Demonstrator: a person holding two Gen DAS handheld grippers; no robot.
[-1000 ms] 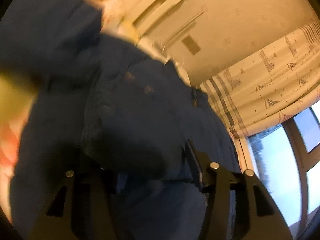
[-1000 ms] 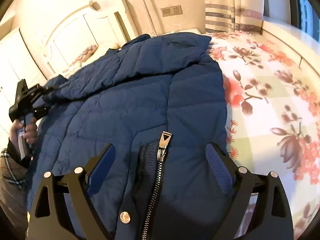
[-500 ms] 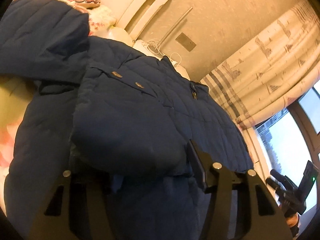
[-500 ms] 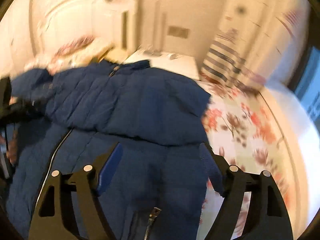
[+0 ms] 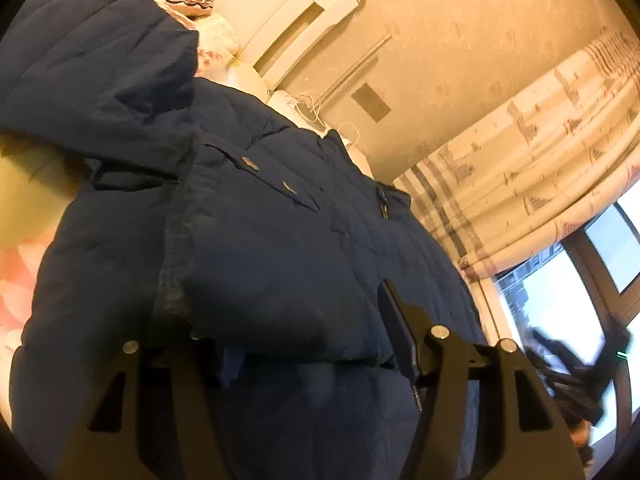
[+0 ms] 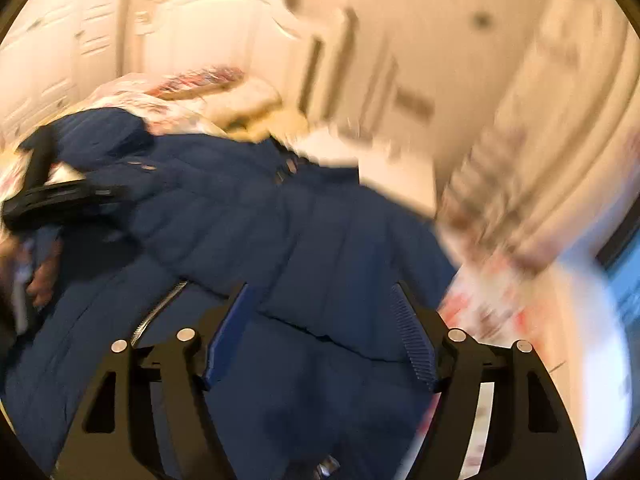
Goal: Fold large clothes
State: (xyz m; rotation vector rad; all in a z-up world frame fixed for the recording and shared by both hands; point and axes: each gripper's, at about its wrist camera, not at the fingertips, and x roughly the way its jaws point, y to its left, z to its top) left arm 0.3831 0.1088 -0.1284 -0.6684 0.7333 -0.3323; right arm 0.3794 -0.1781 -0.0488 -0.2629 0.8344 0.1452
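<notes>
A large navy quilted jacket [image 5: 280, 248] lies on the bed, its upper part folded over the body; it also shows in the right wrist view [image 6: 320, 240]. My left gripper [image 5: 308, 340] is wide open, and a thick folded edge of the jacket bulges between its jaws; whether the pads touch it is hidden. My right gripper [image 6: 320, 332] is open over the jacket's lower body, holding nothing. The zipper [image 6: 160, 308] runs at left. The left gripper [image 6: 60, 196] shows at the far left in the right wrist view; the right one [image 5: 576, 376] is a blur in the left wrist view.
The bed has a floral sheet [image 6: 492, 304] bare to the right of the jacket. A white headboard [image 5: 296, 12], pillows [image 6: 192, 88] and a white bedside table [image 6: 384, 164] lie beyond. A patterned curtain [image 5: 540, 168] and window [image 5: 568, 300] stand to the right.
The upper part of the jacket has come down folded over its body. My right gripper has swung, view now blurred. My left gripper stays at the folded edge.
</notes>
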